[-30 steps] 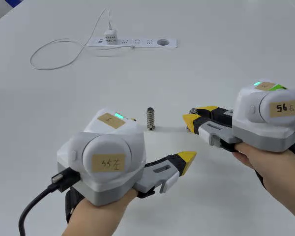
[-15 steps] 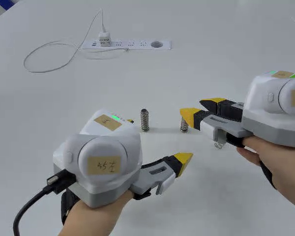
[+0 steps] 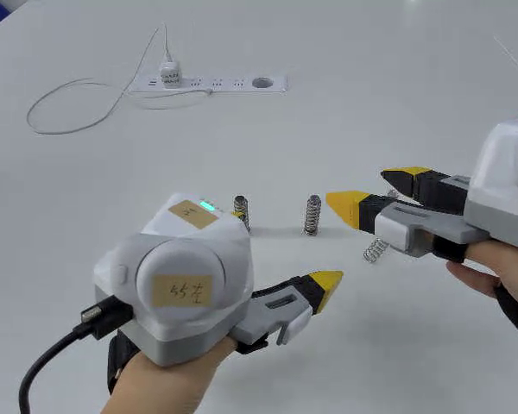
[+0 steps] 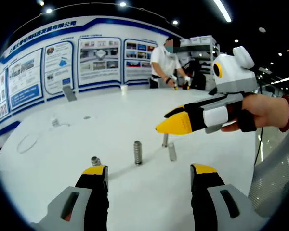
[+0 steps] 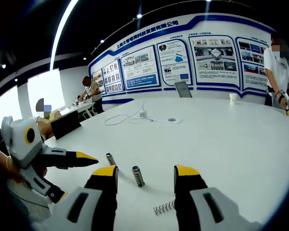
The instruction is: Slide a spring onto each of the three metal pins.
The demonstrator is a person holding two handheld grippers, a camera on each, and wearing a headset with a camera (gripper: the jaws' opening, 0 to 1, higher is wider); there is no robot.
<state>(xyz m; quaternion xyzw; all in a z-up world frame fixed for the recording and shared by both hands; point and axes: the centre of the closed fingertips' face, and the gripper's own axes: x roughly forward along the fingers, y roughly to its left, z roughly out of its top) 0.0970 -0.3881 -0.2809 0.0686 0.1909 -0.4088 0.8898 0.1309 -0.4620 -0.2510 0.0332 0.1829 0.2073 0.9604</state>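
Spread right gripper hovers just over the loose spring lying flat

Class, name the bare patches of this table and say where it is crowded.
Bare: the wide stretch between the power strip and the standing springs, and the far right of the table. Crowded: around the springs, between the left gripper and right gripper.

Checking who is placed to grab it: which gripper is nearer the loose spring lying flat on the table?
Right. The loose spring lies close under the right gripper, whose jaws are open; the left gripper sits farther off, to the spring's left in the head view.
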